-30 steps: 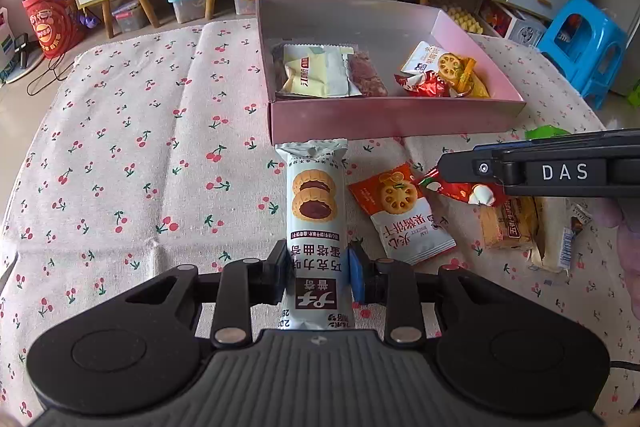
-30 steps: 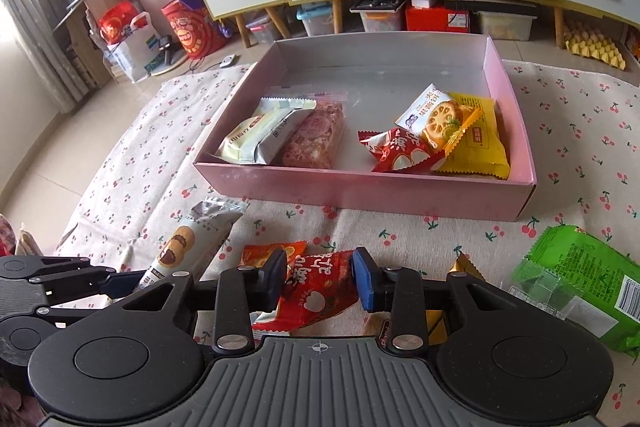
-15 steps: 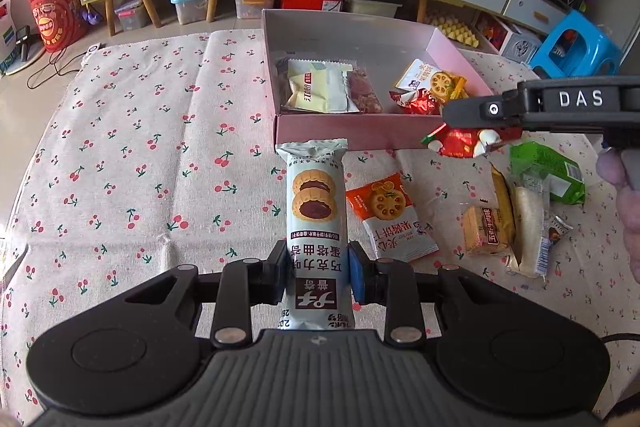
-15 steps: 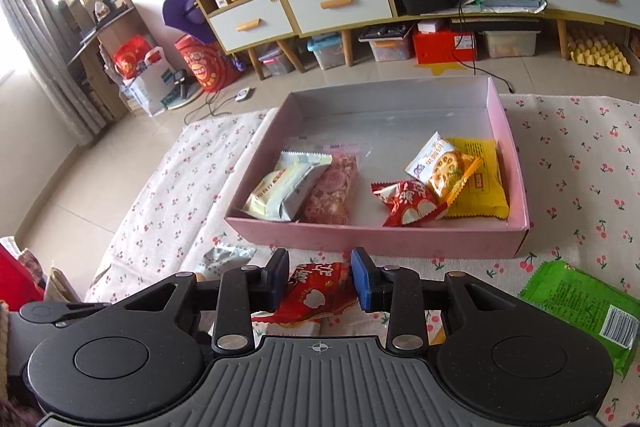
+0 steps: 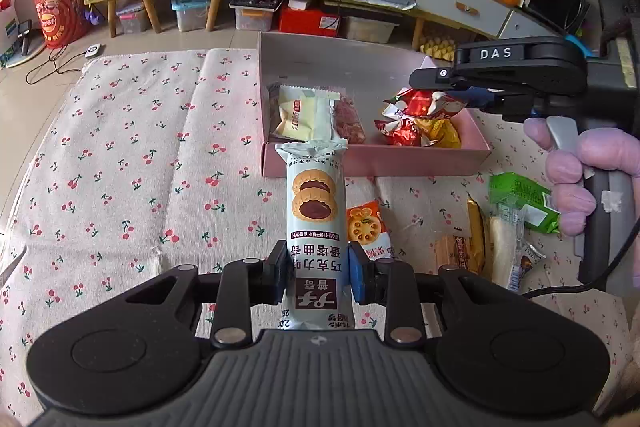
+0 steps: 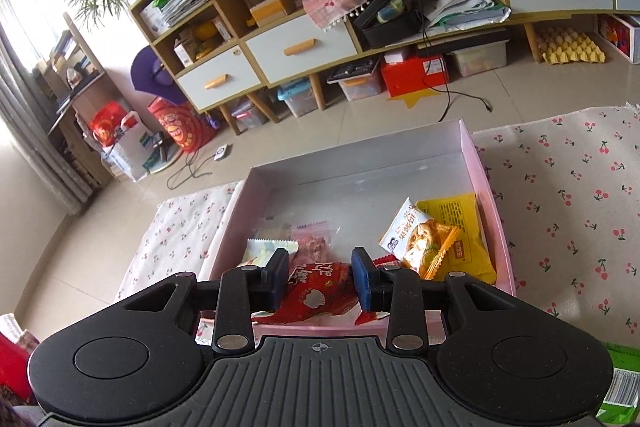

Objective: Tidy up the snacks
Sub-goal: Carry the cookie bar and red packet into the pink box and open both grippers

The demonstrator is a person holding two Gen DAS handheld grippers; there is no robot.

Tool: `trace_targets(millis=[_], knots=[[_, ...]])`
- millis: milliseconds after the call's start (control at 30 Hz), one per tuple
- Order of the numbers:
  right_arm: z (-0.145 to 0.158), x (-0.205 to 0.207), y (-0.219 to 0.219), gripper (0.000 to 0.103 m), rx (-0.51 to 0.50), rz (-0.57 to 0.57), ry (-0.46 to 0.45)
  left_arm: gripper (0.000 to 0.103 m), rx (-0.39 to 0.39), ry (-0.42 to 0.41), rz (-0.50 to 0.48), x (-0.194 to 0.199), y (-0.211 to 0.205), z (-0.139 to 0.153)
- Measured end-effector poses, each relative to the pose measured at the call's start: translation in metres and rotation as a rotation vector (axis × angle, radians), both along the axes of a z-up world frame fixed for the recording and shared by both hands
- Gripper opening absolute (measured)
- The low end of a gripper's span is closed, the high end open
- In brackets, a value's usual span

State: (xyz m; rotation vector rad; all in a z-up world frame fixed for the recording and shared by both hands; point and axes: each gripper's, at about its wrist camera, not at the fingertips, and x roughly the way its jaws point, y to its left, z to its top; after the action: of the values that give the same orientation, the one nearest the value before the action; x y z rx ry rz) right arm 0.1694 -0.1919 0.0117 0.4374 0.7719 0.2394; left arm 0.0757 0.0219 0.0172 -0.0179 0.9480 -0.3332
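Observation:
My left gripper (image 5: 318, 273) is shut on a pale blue chocolate biscuit roll (image 5: 316, 211), held above the cherry-print cloth in front of the pink box (image 5: 400, 161). My right gripper (image 6: 320, 281) is shut on a red snack packet (image 6: 316, 293) and holds it over the box's near wall (image 6: 320, 327); it also shows in the left wrist view (image 5: 444, 95) above the box's right part. Inside the box lie a cream packet (image 5: 304, 113), a reddish packet (image 5: 350, 121), a red packet (image 5: 400, 133), a yellow packet (image 6: 460, 231) and a lotus-print packet (image 6: 420, 239).
On the cloth right of the roll lie an orange lotus-print packet (image 5: 366, 231), a brown bar (image 5: 456, 253), a white wrapped bar (image 5: 506, 247) and a green packet (image 5: 524, 201). Behind the table stand cabinets with drawers (image 6: 304, 47) and floor bins.
My right gripper has lifted the red packet from the cloth and carried it forward over the box. My left gripper has risen slightly with the biscuit roll.

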Motion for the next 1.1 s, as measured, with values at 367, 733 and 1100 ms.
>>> trace_targets(millis=[367,733,1100], knots=[[-0.011,0.012,-0.015,0.048,0.046,-0.037,0.055,0.028,0.01,-0.036,0.036,0.042,-0.025,0.01],[-0.017,0.013,-0.067,0.055,0.095,-0.14,0.065,0.028,-0.008,-0.044,0.031,0.113,-0.057,-0.013],[-0.02,0.015,-0.097,0.055,0.127,-0.185,0.06,0.03,-0.005,-0.04,0.045,0.139,-0.083,-0.028]])
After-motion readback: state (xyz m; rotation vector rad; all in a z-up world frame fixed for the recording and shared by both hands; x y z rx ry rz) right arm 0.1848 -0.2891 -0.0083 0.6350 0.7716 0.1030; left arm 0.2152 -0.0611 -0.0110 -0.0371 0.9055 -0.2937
